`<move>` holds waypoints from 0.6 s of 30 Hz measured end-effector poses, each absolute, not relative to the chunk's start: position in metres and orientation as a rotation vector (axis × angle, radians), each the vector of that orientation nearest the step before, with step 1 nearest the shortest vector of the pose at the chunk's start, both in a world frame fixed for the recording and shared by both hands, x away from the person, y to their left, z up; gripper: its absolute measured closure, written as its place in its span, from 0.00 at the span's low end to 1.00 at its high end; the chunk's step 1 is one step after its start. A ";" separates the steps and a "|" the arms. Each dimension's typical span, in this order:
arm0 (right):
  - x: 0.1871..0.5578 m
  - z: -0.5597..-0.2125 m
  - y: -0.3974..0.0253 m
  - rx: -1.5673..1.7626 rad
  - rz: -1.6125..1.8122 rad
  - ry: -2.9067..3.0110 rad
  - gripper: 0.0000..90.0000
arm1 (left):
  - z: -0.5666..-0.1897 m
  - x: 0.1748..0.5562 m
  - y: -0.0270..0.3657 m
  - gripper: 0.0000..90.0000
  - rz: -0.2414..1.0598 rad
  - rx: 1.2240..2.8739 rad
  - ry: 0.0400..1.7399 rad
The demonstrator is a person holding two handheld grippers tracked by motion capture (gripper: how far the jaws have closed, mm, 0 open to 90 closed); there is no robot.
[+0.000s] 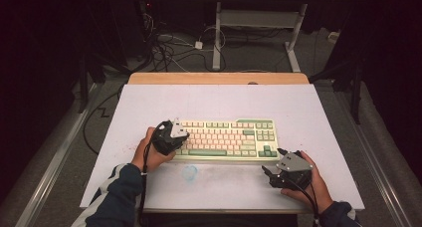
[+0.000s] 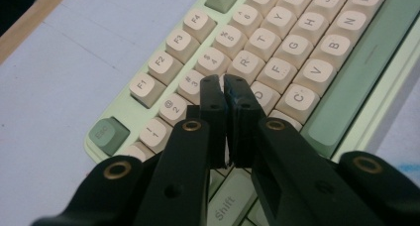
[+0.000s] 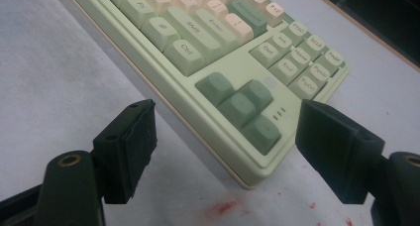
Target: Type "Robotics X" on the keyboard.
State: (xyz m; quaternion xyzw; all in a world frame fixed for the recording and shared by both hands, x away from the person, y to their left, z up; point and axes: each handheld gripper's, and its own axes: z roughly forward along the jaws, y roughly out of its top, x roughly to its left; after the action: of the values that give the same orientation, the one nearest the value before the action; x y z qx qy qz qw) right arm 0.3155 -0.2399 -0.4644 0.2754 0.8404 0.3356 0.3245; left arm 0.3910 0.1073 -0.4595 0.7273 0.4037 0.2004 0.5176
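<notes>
A pale green keyboard (image 1: 226, 140) with cream and green keys lies at the middle of the white tabletop (image 1: 219, 102). My left gripper (image 1: 174, 136) hovers over its left end. In the left gripper view the left gripper (image 2: 224, 82) is shut with nothing between its jaws, and its tips sit just above the keys beside the 3 key (image 2: 190, 82); I cannot tell if they touch. My right gripper (image 1: 272, 163) is near the keyboard's front right corner. In the right gripper view the right gripper (image 3: 225, 122) stands open, facing the green arrow keys (image 3: 242, 109) and holding nothing.
A faint blue smudge (image 1: 190, 172) marks the table in front of the keyboard, and red stains (image 3: 223, 208) lie near its right corner. The wooden table edge (image 1: 219, 78) runs along the far side. Beyond it are floor cables (image 1: 164, 50) and another table's legs (image 1: 217, 38).
</notes>
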 end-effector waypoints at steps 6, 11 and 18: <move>0.317 -0.465 -0.240 0.720 0.878 2.205 0.27 | -0.456 0.389 0.108 0.94 0.487 1.734 0.957; 0.314 -0.465 -0.240 0.718 0.875 2.206 0.27 | -0.449 0.382 0.108 0.94 0.484 1.708 0.944; 0.313 -0.463 -0.240 0.721 0.885 2.195 0.27 | -0.440 0.373 0.107 0.94 0.469 1.683 0.915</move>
State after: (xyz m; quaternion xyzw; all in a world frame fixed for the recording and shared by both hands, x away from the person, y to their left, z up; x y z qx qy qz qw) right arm 0.3128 -0.2397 -0.4630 0.2754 0.8382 0.3378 0.3279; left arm 0.3727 0.1071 -0.4401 0.7118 0.3867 0.1981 0.5519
